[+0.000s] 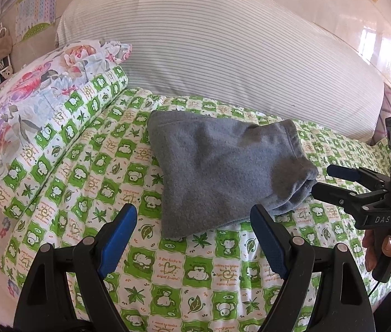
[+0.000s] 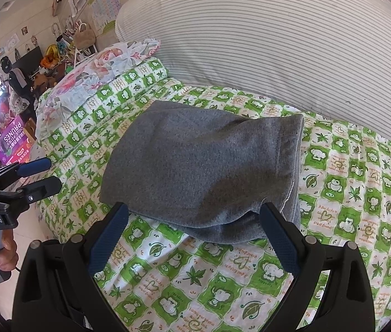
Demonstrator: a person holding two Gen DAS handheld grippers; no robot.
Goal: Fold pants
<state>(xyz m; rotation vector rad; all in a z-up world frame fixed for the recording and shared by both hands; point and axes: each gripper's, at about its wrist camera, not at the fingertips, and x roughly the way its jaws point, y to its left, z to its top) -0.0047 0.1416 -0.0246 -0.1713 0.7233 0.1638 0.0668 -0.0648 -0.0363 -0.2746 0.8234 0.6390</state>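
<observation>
The grey pants (image 1: 223, 166) lie folded into a thick bundle on the green and white patterned bed cover (image 1: 195, 271). They also show in the right wrist view (image 2: 201, 166). My left gripper (image 1: 192, 215) is open and empty, just short of the bundle's near edge. My right gripper (image 2: 192, 213) is open and empty, its fingertips at the bundle's near edge. In the left wrist view the right gripper (image 1: 322, 179) sits at the bundle's right end. In the right wrist view the left gripper (image 2: 51, 173) is off to the left, clear of the pants.
A large striped cushion (image 1: 223, 44) lies behind the pants. A floral pillow (image 1: 37, 94) on a folded green quilt (image 1: 65, 138) sits to the left. The bed's left edge drops to the floor (image 2: 29, 235). Cluttered shelves (image 2: 57, 49) stand far left.
</observation>
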